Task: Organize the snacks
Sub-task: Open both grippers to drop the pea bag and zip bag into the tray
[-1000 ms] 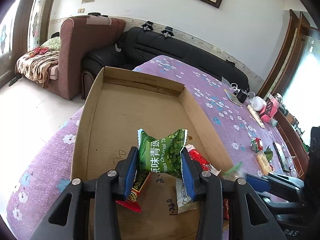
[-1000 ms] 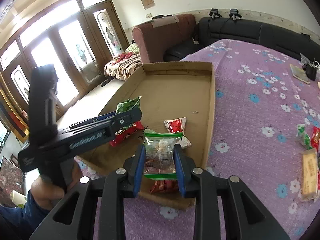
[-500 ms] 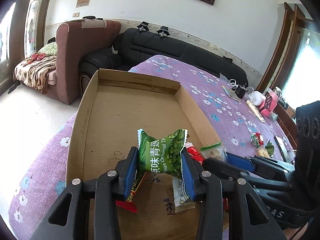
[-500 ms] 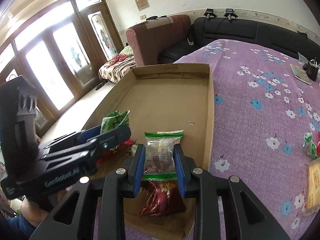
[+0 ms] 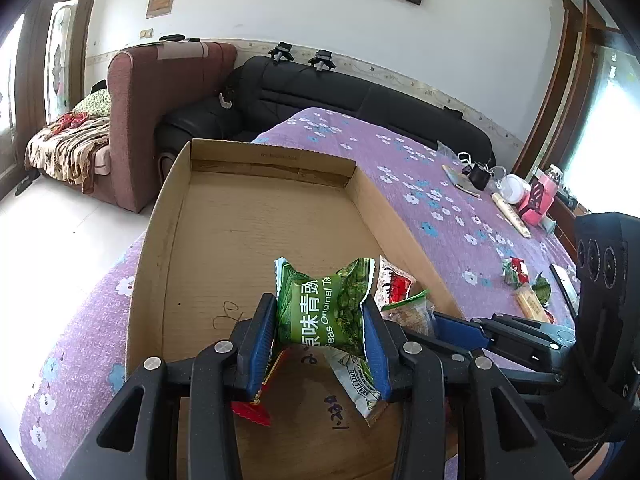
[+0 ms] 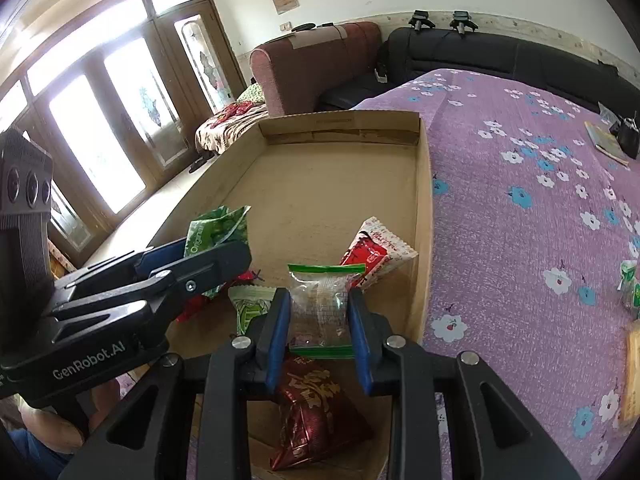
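My left gripper (image 5: 320, 316) is shut on a green pea snack packet (image 5: 326, 304) and holds it above the near end of an open cardboard box (image 5: 256, 216). My right gripper (image 6: 318, 312) is shut on a clear snack bag with green edges (image 6: 320, 308), also over the box's (image 6: 424, 208) near end. In the box lie a red-and-white packet (image 6: 374, 252), a dark red packet (image 6: 316, 408), a pale green packet (image 6: 248, 308) and a red bar (image 5: 256, 404). The left gripper shows at the left of the right wrist view (image 6: 224, 256).
The box sits on a purple flowered cloth (image 6: 520, 208). More loose snacks (image 5: 524, 288) lie on the cloth to the right. A cup, a pink item and small things (image 5: 520, 196) stand at the far right. A black sofa (image 5: 360, 96) and a brown armchair (image 5: 160, 92) are behind.
Both grippers have moved forward over the box with their packets. The right gripper has come closer beside the left one. Neither grip has changed.
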### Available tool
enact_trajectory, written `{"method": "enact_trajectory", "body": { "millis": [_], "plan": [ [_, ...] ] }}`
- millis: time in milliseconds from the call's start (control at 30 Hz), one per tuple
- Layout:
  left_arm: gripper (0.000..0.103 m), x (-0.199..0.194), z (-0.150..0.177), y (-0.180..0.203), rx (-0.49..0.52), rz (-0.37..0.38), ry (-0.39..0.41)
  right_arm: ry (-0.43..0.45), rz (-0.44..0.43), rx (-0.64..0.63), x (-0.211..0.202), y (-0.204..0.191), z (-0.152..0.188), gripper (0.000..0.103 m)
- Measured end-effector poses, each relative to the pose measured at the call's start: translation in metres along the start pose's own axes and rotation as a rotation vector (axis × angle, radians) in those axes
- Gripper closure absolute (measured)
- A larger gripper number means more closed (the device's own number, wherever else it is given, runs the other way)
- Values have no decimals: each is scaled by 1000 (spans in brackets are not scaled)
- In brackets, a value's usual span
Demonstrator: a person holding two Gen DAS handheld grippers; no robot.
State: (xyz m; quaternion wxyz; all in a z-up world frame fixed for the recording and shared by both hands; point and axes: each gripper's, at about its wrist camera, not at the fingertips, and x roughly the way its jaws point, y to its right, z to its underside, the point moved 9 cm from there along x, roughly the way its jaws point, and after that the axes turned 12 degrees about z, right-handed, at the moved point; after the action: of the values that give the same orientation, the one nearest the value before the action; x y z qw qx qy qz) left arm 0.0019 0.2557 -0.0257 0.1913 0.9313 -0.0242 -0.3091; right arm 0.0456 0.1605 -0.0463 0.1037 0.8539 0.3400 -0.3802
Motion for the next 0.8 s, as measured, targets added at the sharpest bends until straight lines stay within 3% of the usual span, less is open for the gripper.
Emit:
{"method": "enact_trajectory", "body": {
  "millis": [500, 800],
  "plan": [
    [57, 1, 1, 0, 15, -15, -5, 8, -3, -22, -3, -3, 5, 73],
    [50, 2, 1, 0, 5, -14, -7, 16, -8, -35, -7, -7, 7, 62]
  ]
}}
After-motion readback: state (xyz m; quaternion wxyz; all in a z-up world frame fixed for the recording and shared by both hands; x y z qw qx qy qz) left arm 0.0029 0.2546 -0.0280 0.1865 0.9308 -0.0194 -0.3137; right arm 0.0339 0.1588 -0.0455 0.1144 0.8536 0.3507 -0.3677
